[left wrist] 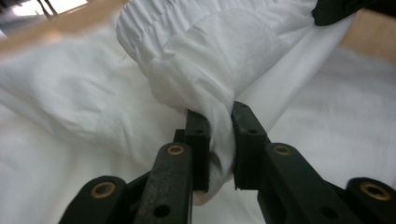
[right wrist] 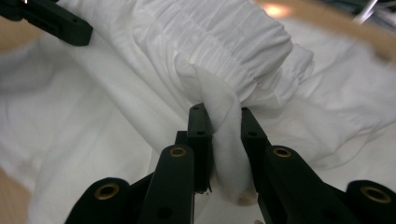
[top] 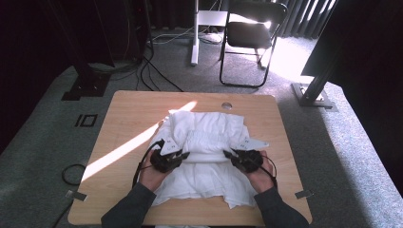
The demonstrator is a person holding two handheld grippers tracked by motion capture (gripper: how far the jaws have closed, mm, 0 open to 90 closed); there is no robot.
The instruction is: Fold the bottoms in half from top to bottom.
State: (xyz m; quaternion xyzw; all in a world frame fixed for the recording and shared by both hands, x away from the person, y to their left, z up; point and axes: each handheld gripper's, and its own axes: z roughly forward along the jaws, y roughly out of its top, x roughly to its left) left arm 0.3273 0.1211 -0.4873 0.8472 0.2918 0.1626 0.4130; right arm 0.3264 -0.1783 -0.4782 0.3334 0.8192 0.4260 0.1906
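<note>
- While both hands work over the wooden surface (top: 128, 107), the white garment (top: 204, 178) lies spread across its middle, hem edge toward the person, far part bunched toward the surface's back edge.
- Left gripper (top: 183, 155): jaws pinched on a fold of the gathered elastic band (left wrist: 196, 28); cloth fills the gap between the pads.
- Right gripper (top: 229, 154): likewise clamped on a fold of the same band, seen in the right gripper view (right wrist: 224, 32).
- Key relation: the band runs left to right between the 2 grippers, which face each other at its 2 ends, level with one another.
- Judgement: a fold away from the person needs both ends carried together, or the band will skew. Neither hand is nearer; the grips look symmetric.
</note>
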